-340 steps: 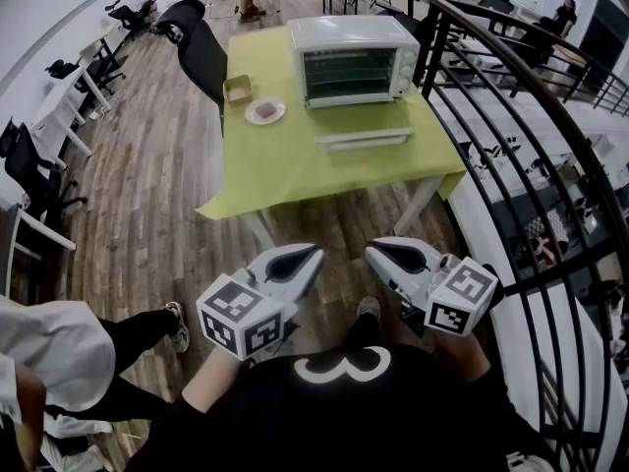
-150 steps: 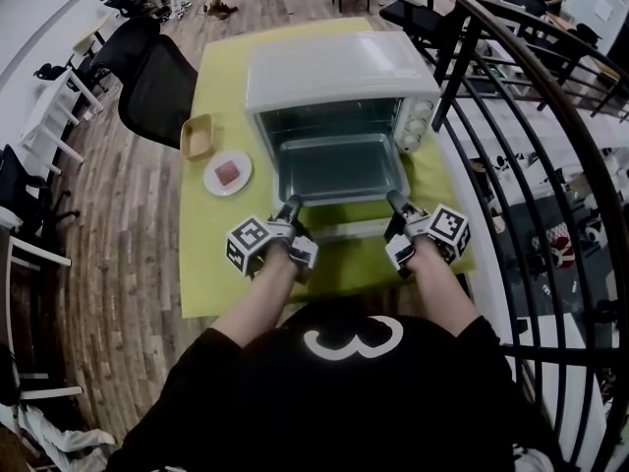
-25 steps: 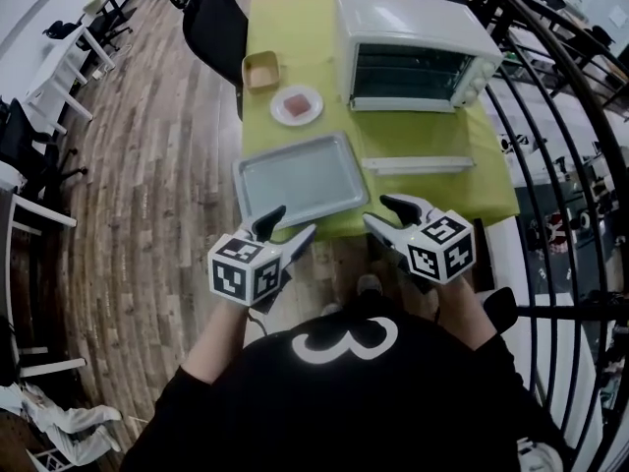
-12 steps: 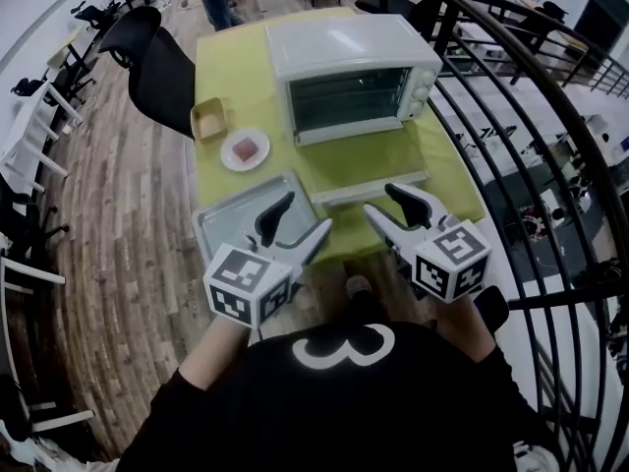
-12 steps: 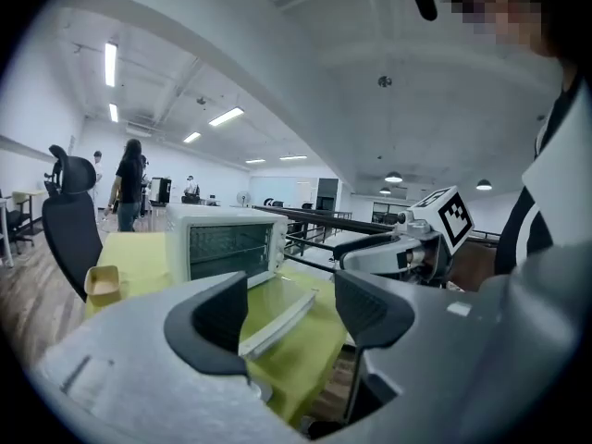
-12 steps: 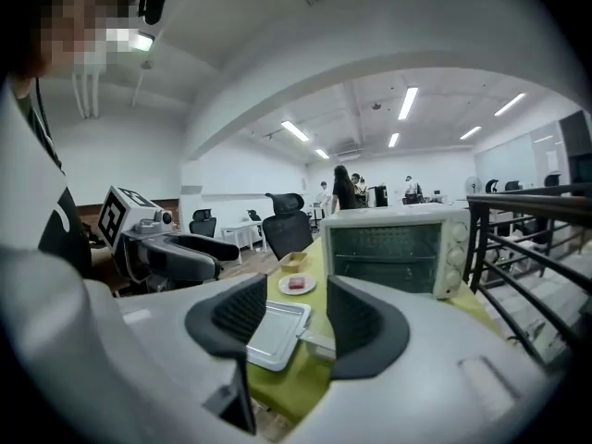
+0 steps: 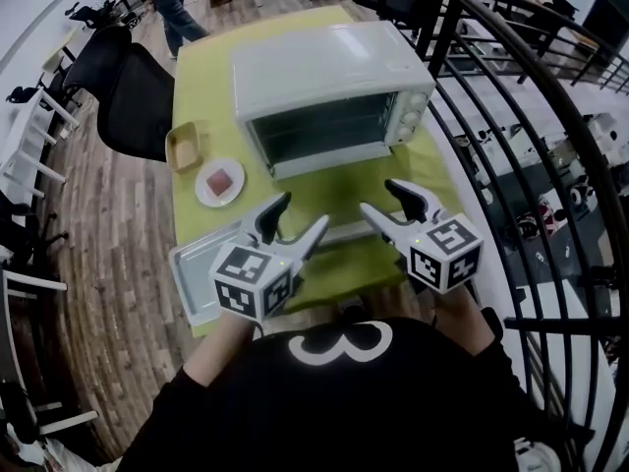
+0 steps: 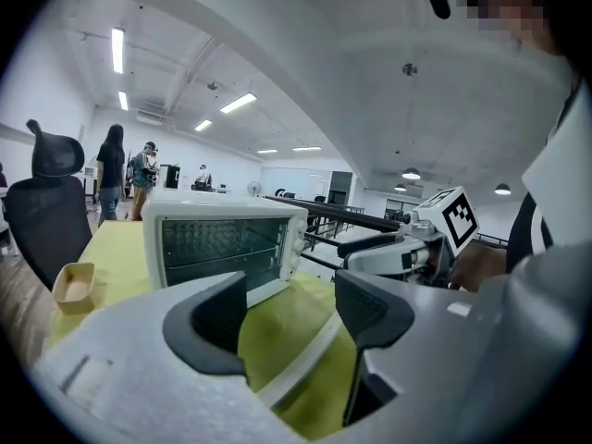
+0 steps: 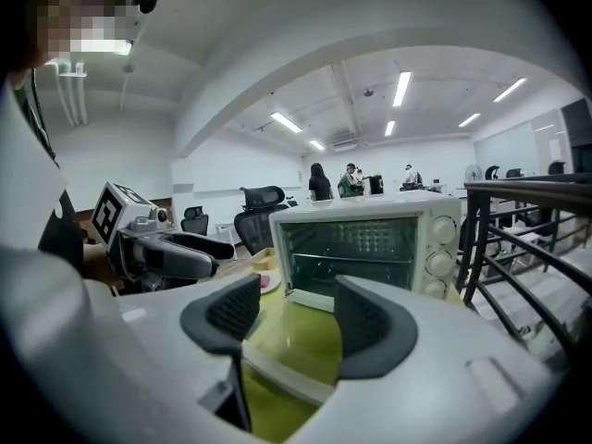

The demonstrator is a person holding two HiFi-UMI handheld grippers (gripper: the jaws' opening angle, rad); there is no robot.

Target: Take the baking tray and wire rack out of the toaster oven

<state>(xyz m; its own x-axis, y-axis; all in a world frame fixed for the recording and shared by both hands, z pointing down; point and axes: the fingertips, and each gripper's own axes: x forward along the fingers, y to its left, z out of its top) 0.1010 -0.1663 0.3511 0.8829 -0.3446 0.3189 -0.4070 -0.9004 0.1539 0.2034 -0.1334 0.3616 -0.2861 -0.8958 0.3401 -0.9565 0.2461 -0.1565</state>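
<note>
Baking tray (image 7: pixel 192 268) sits out at 8 o'clock of L gripper (image 7: pixel 298 214), wire rack (image 9: pixel 353 257) inside toaster oven (image 7: pixel 334 91) at 12, long axis crosswise, both grippers empty & abt equally near, L gaping, R gripper (image 7: pixel 381 197) opening.

The right gripper (image 9: pixel 296 311) is pointing at a white toaster oven (image 9: pixel 365 213) that is standing toward the far edge of a green-covered worktop (image 9: pixel 268 419). Its dark fingers (image 9: pixel 375 326) are opening and pressing on nothing; the pale front edge of the oven's lowered door (image 9: pixel 277 370) is showing through the gap. A wire rack (image 9: pixel 347 259) is sitting inside the oven. The left gripper (image 9: pixel 217 255) is hovering at the left, near a small plate (image 9: pixel 269 283).
</note>
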